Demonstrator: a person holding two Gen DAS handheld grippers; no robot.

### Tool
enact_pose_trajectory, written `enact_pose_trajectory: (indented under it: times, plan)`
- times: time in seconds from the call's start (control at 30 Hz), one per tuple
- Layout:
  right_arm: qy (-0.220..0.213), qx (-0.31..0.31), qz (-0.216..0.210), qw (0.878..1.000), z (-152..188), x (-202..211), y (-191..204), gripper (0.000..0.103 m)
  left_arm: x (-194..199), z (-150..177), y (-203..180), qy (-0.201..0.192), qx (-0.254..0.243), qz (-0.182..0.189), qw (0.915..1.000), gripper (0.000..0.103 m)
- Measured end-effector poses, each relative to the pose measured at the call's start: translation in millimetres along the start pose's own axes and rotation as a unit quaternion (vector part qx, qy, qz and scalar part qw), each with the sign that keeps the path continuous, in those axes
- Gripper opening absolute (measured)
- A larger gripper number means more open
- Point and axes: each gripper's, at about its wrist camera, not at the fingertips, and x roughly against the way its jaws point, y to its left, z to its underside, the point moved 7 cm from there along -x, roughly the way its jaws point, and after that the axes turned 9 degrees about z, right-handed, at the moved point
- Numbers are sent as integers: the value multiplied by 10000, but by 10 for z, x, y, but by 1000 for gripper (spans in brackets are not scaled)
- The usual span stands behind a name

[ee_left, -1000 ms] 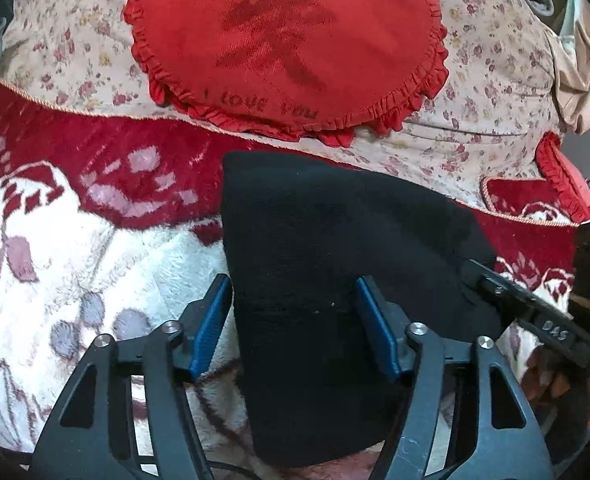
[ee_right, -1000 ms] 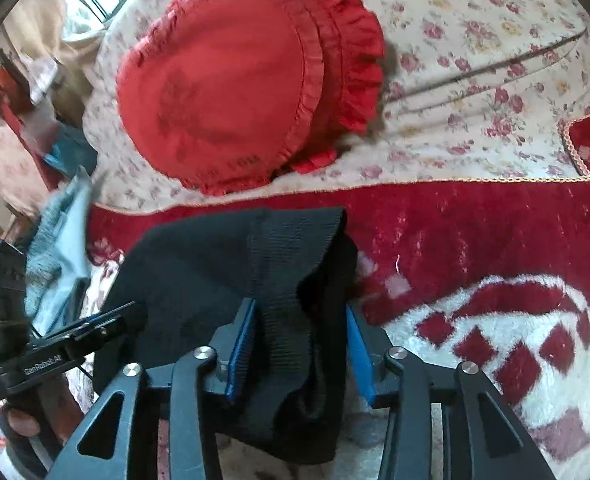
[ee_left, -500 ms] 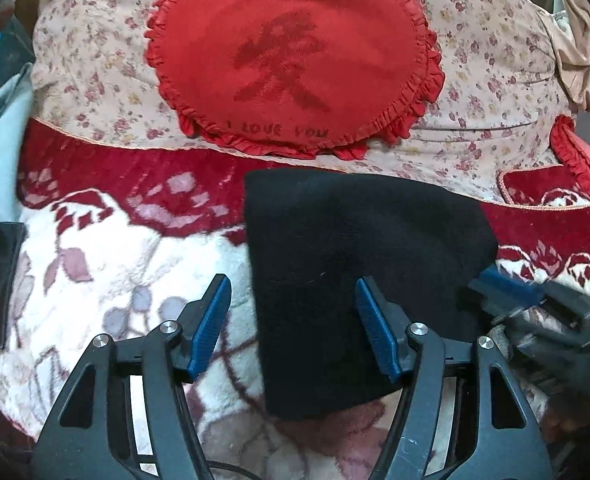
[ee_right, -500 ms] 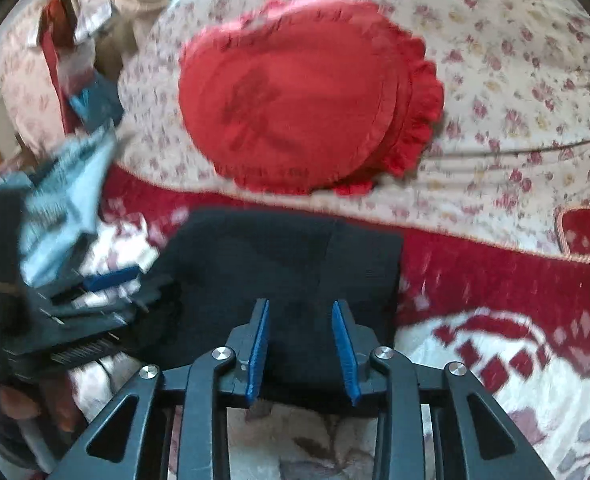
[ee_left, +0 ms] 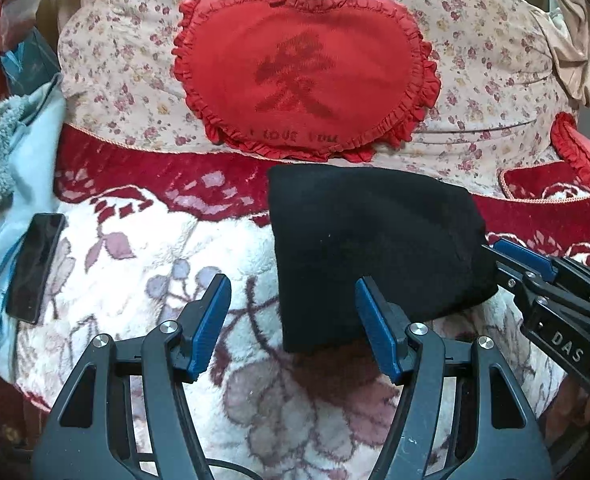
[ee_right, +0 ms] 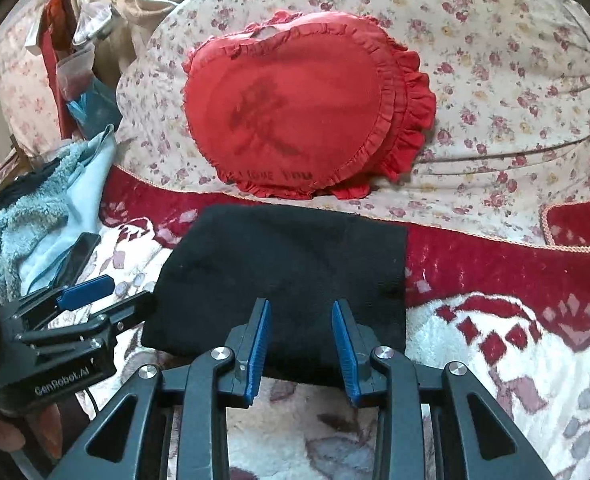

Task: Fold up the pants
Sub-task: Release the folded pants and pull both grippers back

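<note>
The black pants [ee_left: 375, 232] lie folded into a flat, compact bundle on the red and white blanket [ee_left: 143, 264], just in front of the heart cushion. My left gripper [ee_left: 293, 284] hovers open over the bundle's near left corner, its right finger above the cloth and its left finger over bare blanket. In the right wrist view the pants [ee_right: 287, 256] lie below my right gripper [ee_right: 299, 312], whose jaws stand narrow but apart, with no cloth pinched between them. Each gripper shows in the other's view: the right gripper [ee_left: 535, 268] at the bundle's right edge, the left gripper [ee_right: 83, 292] at its left edge.
A red heart cushion [ee_left: 307, 76] rests on a floral quilt [ee_left: 495, 80] behind the pants. A dark phone [ee_left: 35, 268] lies at the left on a light blue fleece garment [ee_left: 7, 160]. A second red cushion [ee_left: 583, 152] sits at far right.
Both grippers have drawn back and up from the pants. The right gripper let go of the fold it held and its jaws narrowed. The pants now lie flat.
</note>
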Motion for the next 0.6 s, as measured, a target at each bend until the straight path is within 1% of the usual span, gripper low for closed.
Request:
enact_pose_trajectory:
  times: [0.1,0.33,0.47,0.6]
  plan:
    - [59,-73,-11,10000,17,37,5,31,94,14,-3,-89,-2,-36,10000,65]
    - [-1,-95,-64,9999,12,172,64,31,272,26,-9,-277,-28,-106,9996,65]
    - [54,-89,-47,9999,24,204,100,31,346,32,-28,-337,-63,-162,9993,65]
    - [2,-93,-107,9999,23,255,124,31,387,39,-44,-360,-133,-218,9990,65]
